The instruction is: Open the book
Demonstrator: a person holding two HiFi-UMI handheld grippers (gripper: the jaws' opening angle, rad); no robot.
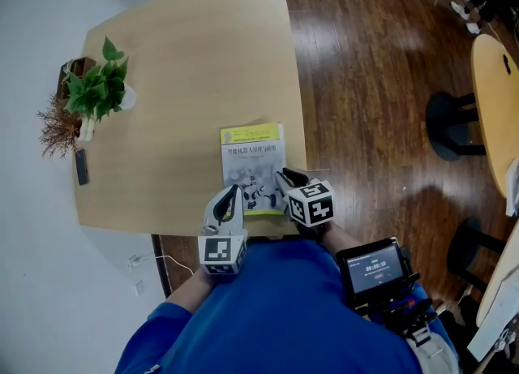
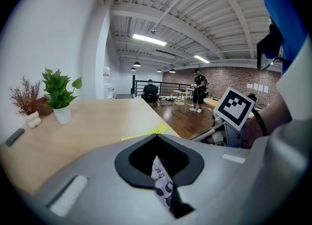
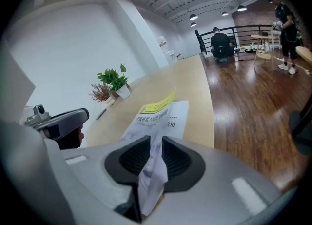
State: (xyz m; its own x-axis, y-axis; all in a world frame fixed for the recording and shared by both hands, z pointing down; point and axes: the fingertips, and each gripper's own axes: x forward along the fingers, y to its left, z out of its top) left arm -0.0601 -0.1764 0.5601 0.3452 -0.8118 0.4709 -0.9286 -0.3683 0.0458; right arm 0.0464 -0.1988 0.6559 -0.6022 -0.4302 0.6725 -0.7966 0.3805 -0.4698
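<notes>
Left gripper [image 2: 163, 182]: jaws closed, pinching the printed near edge of the book [image 1: 252, 165]. Right gripper [image 3: 146, 170]: jaws also clamped on a thin sheet at the book's near edge. The book sits on the table [image 1: 186, 64], at its near right corner.

Cannot read the cover print on the book [image 1: 251, 157]: too small. Cannot see its near edge in the head view, covered by the left gripper [image 1: 233, 194] and right gripper [image 1: 284, 176]. Cannot identify the small dark object [image 1: 81, 166] beside the plant [image 1: 99, 88]. Cannot read the digits on the screen [image 1: 375, 267]. Cannot see all of the round table [image 1: 491, 105], cut by the right edge.
</notes>
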